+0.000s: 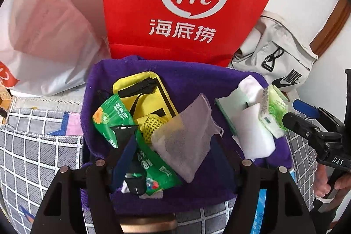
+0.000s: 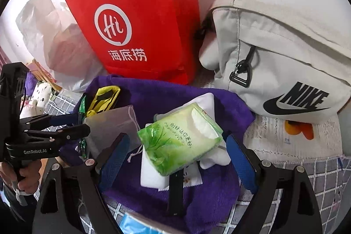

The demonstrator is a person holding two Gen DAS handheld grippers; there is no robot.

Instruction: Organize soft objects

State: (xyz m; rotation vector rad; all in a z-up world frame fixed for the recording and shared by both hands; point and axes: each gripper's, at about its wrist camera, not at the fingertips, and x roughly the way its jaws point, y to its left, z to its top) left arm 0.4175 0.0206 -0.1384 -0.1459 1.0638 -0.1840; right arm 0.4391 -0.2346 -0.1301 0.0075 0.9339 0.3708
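A purple towel (image 1: 197, 80) lies spread on the checked bedding with soft things on it. On it are a yellow pouch (image 1: 144, 98), green snack packets (image 1: 111, 117), a grey drawstring pouch (image 1: 186, 135), a white foam block (image 1: 254, 133) and a green tissue pack (image 1: 272, 111). My left gripper (image 1: 175, 157) hangs open over the grey pouch and green packets, touching nothing; a black strap (image 1: 122, 135) lies by its left finger. My right gripper (image 2: 177, 159) stands open, the green tissue pack (image 2: 179, 139) lying between its blue fingers (image 2: 114, 157) without being pressed.
A red paper bag (image 1: 188, 3) stands behind the towel, a white plastic bag (image 1: 43, 32) to its left and a pale Nike bag (image 2: 285, 71) to its right. Checked bedding (image 1: 35, 146) surrounds the towel. A person's hand (image 2: 24, 177) grips the left gripper's handle.
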